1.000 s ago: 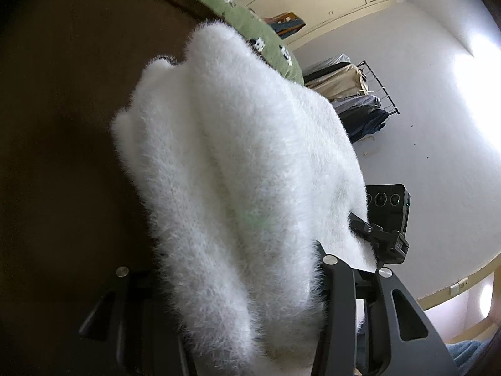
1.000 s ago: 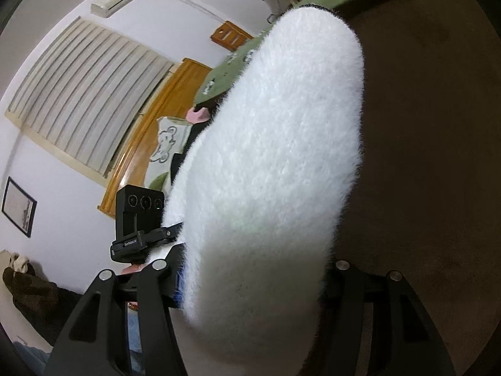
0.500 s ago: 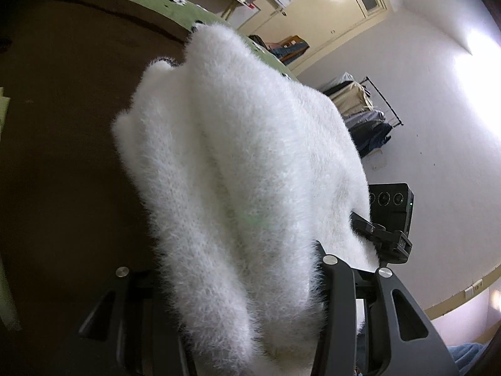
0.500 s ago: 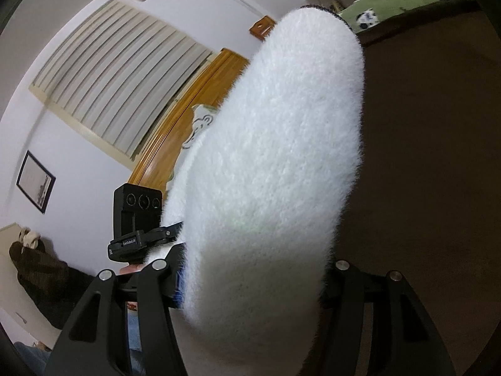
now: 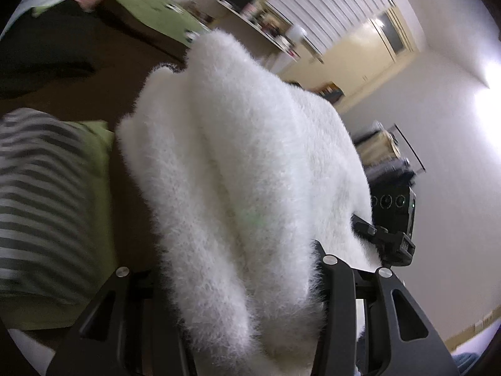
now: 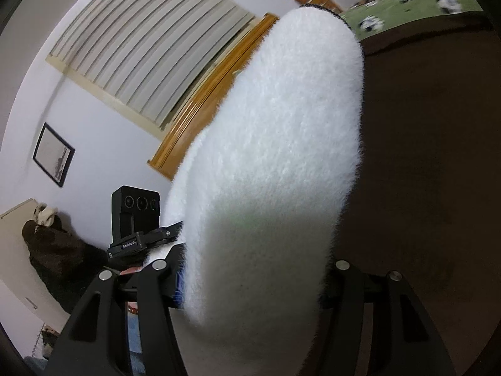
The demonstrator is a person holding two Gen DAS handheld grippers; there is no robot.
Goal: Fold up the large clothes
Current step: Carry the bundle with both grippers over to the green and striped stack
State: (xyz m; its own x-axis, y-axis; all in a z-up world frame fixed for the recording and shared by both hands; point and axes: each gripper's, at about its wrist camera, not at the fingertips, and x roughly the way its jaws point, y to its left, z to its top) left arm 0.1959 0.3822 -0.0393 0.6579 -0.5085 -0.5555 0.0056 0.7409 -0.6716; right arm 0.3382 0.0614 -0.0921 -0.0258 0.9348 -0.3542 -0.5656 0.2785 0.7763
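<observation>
Left tongs (image 5: 238,285), right tongs (image 6: 250,285) both clamped, angled downward.

Each view comes from a fisheye camera mounted behind a gripper's jaws, looking forward along them and angled slightly downward.

The left wrist camera sits very close to the white fluffy garment (image 5: 244,169), which fills the frame centre; the bed (image 5: 94,72) lies left, the wall right.

The right wrist camera is equally close to the garment (image 6: 275,163); the window blinds (image 6: 150,47) lie left, the bed (image 6: 438,156) right.

Both views share the garment, the bed and the green patterned cover (image 5: 150,12) (image 6: 416,3).
</observation>
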